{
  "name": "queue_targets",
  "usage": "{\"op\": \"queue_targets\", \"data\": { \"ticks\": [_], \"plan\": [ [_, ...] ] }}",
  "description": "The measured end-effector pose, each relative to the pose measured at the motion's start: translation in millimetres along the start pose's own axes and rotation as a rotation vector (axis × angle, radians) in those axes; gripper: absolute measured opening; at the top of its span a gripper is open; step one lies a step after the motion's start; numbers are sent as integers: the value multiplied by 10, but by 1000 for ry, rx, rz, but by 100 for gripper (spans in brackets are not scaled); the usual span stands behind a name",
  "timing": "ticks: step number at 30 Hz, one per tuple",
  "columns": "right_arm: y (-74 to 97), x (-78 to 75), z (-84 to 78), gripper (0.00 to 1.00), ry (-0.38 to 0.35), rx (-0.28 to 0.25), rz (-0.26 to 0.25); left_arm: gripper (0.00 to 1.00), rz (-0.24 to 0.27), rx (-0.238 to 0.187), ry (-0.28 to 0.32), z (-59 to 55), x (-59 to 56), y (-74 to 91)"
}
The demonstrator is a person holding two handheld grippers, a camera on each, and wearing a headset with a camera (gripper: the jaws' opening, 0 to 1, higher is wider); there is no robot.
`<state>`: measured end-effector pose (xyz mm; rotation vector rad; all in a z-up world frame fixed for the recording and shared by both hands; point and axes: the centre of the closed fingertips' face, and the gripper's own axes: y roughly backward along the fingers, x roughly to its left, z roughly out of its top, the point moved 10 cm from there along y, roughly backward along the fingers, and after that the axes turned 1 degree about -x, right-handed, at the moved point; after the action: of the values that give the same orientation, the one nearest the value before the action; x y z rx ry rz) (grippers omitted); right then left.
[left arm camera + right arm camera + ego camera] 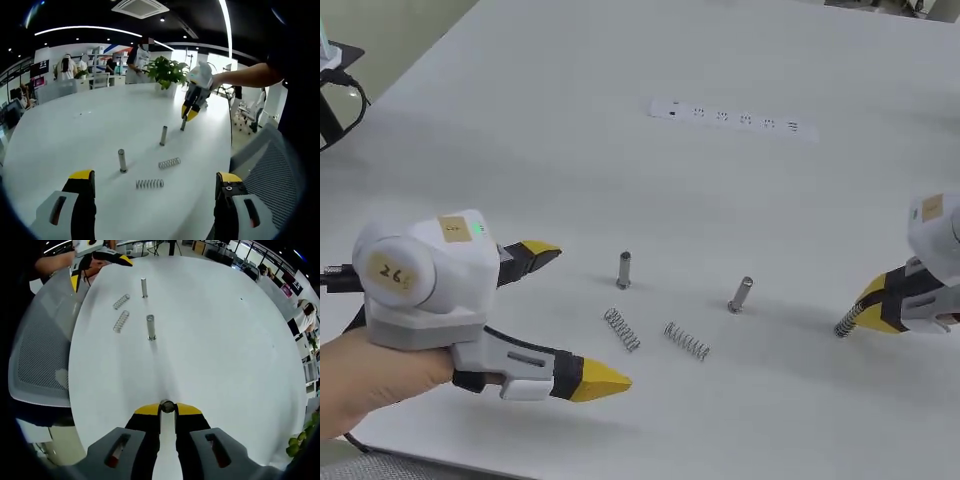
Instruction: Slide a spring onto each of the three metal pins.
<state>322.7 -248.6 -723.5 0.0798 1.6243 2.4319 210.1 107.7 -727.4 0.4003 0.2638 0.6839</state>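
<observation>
A coiled steel spring point(847, 320) is sitting clenched in the right hand-held gripper point(873, 306), its lower end touching the white worktop point(620, 150). A left loose spring point(621, 329) and a right loose spring point(686, 341) are lying near the left grey metal pin point(624, 270) and the right grey metal pin point(741, 294). The left hand-held gripper point(582, 313) is hovering released; it should be pinching a loose spring near one end, keeping its axis in line with a pin.

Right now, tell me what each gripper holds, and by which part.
Right gripper clamps a spring-sleeved pin by its top end; the spring hangs below. Left gripper is open, holding nothing.
</observation>
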Motion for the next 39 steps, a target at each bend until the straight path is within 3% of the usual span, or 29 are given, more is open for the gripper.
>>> {"op": "queue_targets", "data": {
  "ticks": [19, 39],
  "plan": [
    [2, -12, -8, 13, 27, -5, -5, 98, 0, -1, 1, -6, -5, -1],
    [64, 3, 31, 26, 2, -66, -24, 98, 2, -9, 1, 34, 2, 10]
  ]
}}
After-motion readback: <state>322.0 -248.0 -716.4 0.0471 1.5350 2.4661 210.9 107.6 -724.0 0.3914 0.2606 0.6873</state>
